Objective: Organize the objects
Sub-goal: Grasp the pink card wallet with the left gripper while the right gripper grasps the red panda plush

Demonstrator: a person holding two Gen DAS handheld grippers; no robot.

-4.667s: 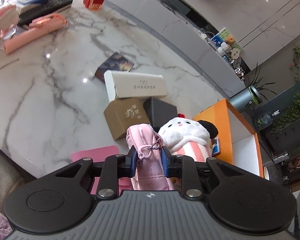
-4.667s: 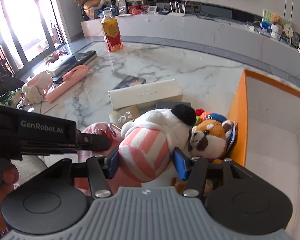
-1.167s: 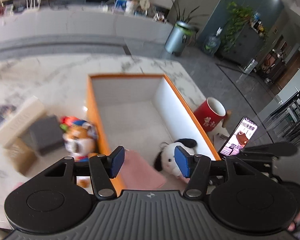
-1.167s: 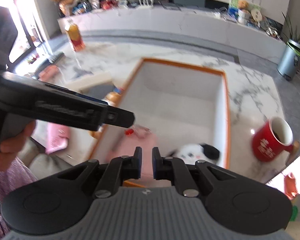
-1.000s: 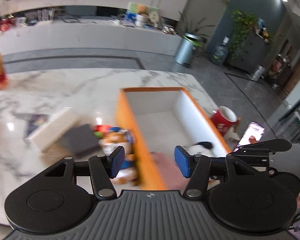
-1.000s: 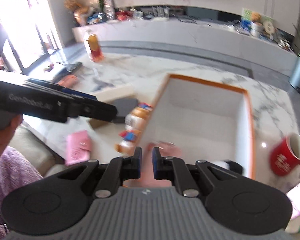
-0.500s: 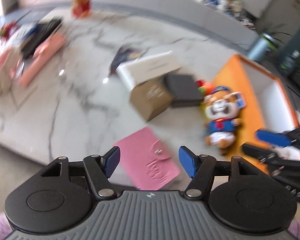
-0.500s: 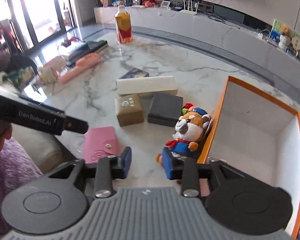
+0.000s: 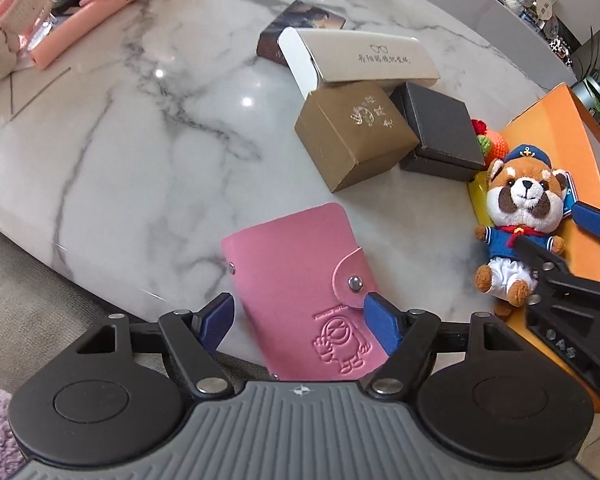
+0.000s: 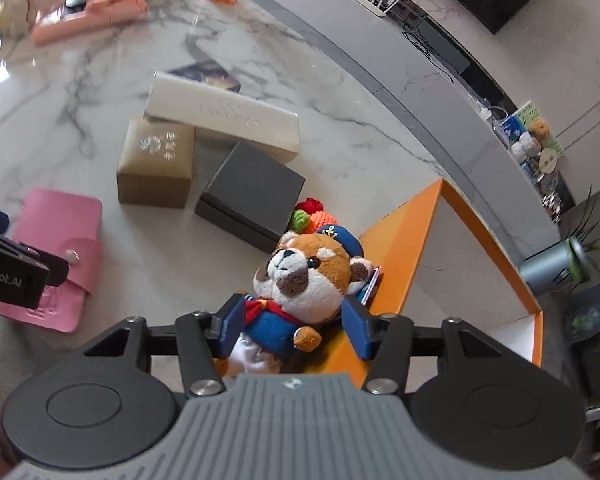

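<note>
both grippers have left the orange box (image 10: 400, 240), where a second ago they hovered over a pink pouch and a panda toy already lying inside, and now hang low over the marble table (image 9: 148, 128). judged from this, one round of putting away is done and the next pick-up is starting.

the left gripper (image 9: 298, 318) is spread, its jaws opening, with the pink card holder (image 9: 300, 276) lying flat between the blue pads near the table's edge; the pads do not press on it. the right gripper (image 10: 296, 326), pressed together a second ago, is now spread and opening too; the body of the sailor bear toy (image 10: 300, 280) sits between its pads. the left pad lies against the bear's side, but no squeeze is visible. the bear lies against the outer wall of the orange box.

count of things near the box and not yet put away:
- one pink card holder
- one sailor bear toy
- one small knitted toy (image 10: 314, 216), red, green and orange, behind the bear
- three boxes, close together: one white box (image 10: 224, 120), one gold box (image 10: 156, 160), one dark grey box (image 10: 252, 190)
- one dark booklet (image 9: 300, 24), partly under the white box

at the far side of the table lie more things, too blurred to count.
</note>
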